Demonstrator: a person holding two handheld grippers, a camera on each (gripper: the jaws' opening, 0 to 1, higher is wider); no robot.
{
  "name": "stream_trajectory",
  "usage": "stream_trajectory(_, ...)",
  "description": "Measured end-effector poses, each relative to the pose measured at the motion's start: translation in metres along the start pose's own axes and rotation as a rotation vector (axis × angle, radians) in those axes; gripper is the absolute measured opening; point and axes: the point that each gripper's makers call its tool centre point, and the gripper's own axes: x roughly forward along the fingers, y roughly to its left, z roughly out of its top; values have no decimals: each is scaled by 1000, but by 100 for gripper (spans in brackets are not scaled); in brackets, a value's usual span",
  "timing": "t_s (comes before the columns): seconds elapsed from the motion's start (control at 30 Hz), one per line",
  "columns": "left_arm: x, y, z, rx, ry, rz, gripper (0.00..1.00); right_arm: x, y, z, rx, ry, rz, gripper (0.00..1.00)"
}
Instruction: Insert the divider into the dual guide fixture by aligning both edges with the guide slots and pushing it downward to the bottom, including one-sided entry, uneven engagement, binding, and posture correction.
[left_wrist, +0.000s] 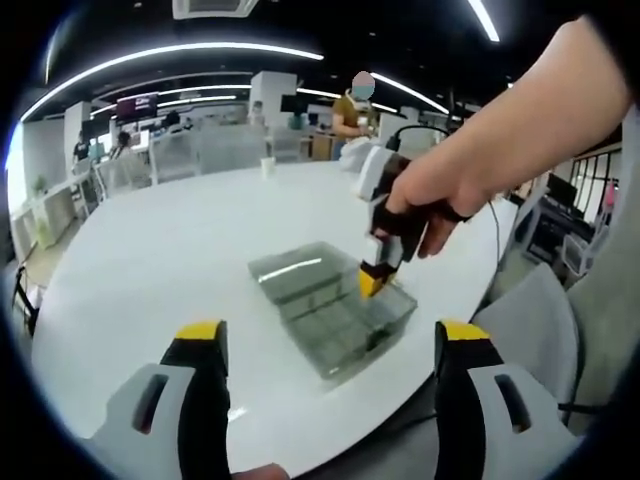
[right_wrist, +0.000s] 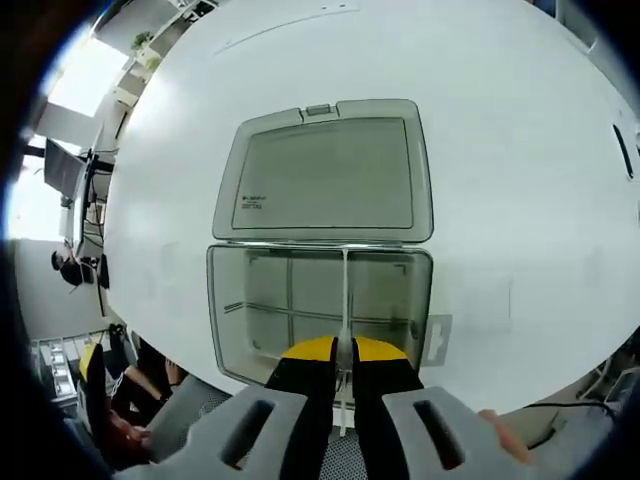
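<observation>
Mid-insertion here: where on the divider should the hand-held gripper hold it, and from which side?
Grip the divider by its upper edge, coming straight down from above the open clear box. It is a thin plate standing on edge across the compartments, so only the top edge is free. The right hand-held gripper is already pinched there, seen over the box in the left gripper view.

The left gripper (left_wrist: 325, 350) hangs with its jaws spread wide and nothing between them. The right gripper (right_wrist: 343, 352) points steeply down, jaws pinched on the divider (right_wrist: 345, 300), a hand (left_wrist: 440, 195) gripping its body.
</observation>
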Motion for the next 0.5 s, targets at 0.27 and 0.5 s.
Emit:
stream_trajectory(0.27, 0, 1, -1, -3, -1, 4, 83, -5, 3, -2, -1, 4, 5, 0)
stream_trajectory(0.5, 0, 1, 1, -4, -4, 3, 83, -4, 3, -2, -3, 1, 6, 0)
